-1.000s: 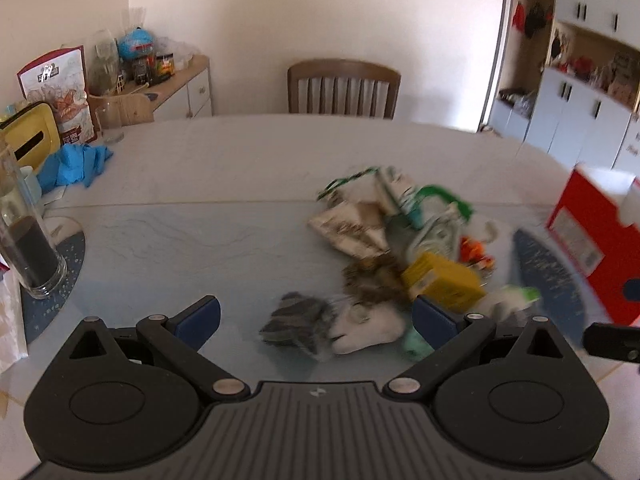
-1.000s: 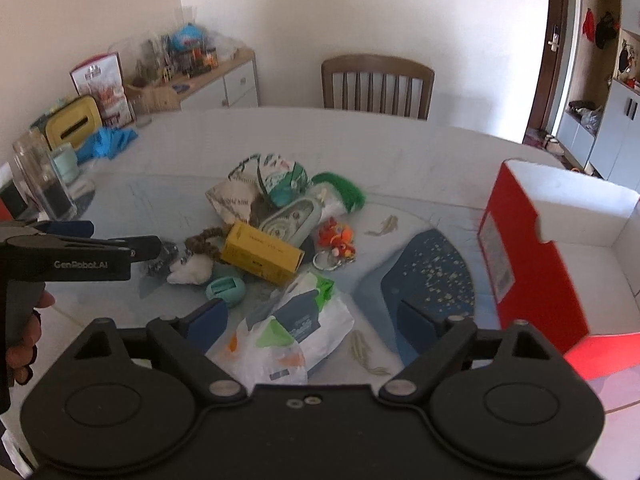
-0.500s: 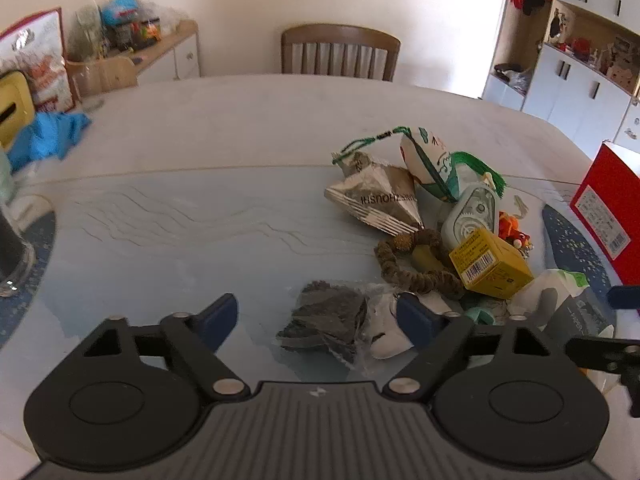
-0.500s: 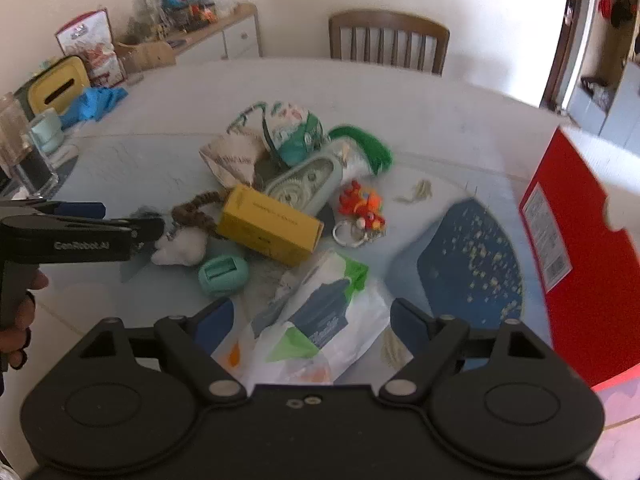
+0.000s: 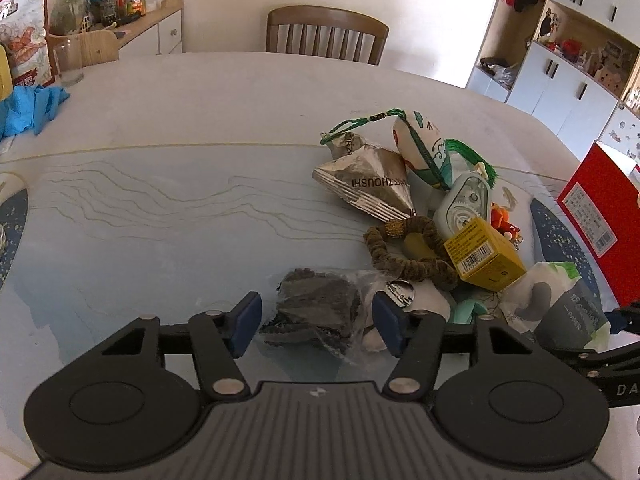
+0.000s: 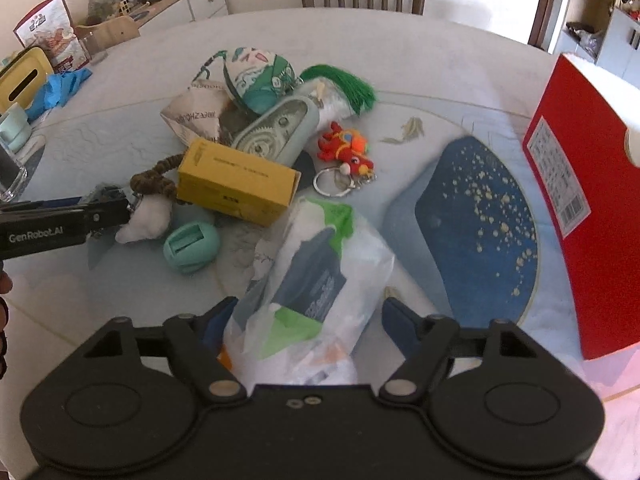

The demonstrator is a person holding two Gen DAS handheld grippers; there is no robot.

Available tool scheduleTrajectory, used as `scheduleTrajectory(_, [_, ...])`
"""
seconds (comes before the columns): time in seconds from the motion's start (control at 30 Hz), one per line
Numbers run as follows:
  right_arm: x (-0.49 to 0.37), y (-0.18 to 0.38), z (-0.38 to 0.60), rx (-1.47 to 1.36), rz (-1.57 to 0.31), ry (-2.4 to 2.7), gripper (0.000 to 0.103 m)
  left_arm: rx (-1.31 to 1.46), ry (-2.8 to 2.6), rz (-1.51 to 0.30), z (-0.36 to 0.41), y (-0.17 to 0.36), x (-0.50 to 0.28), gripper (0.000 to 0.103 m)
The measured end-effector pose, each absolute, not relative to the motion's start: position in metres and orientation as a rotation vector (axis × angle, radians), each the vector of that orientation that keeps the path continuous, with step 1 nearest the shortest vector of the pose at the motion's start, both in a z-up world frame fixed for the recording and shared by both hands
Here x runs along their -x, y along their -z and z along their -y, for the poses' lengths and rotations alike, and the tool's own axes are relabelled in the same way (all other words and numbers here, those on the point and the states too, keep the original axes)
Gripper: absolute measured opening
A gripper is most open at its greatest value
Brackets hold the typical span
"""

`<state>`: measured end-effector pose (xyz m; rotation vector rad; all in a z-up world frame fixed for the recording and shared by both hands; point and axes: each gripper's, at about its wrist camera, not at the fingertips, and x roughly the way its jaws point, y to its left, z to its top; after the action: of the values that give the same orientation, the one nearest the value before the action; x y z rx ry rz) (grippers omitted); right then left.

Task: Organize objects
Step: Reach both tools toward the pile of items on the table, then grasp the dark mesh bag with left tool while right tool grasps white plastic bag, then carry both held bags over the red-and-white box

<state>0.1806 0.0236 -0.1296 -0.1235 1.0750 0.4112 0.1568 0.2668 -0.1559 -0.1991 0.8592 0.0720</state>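
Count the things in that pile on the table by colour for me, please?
Green or teal: 5: patterned pouch, tassel, tape dispenser, small teal clip, tissue pack
Yellow: 1: box
Red-orange: 1: keychain toy
Silver: 1: foil packet
Brown: 1: beaded bracelet
Grey: 1: bagged cloth
White: 1: plush
Total: 11

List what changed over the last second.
Both hand-held grippers came forward and down, open: the left hand-held gripper now straddles the grey packet, the right hand-held gripper the tissue pack. Nothing was gripped; the pile and red box stayed put.
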Motion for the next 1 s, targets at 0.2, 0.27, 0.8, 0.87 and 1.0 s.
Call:
scheduleTrajectory(0.2, [-0.181,0.127,-0.021,0.102,-1.078,-0.414,0.058,0.220,-0.058,-0.852,-0.268,0.153,-0.154,0.047])
scheduleTrajectory(0.27, [-0.180,0.125,-0.021,0.105,-1.071,-0.411,0.055,0.221,-0.062,-0.849,-0.269,0.152,-0.152,0.044])
scheduleTrajectory(0.8, [-0.163,0.083,0.004,0.080,-0.978,-0.437,0.043,0.193,-0.100,-0.808,-0.252,0.112,-0.131,0.040])
scheduleTrajectory(0.87, [-0.161,0.076,0.009,0.092,-0.966,-0.445,0.043,0.179,-0.101,-0.802,-0.243,0.104,-0.130,0.040])
scheduleTrajectory(1.0, [-0.159,0.063,0.024,0.083,-0.950,-0.462,0.043,0.161,-0.097,-0.780,-0.222,0.089,-0.127,0.040])
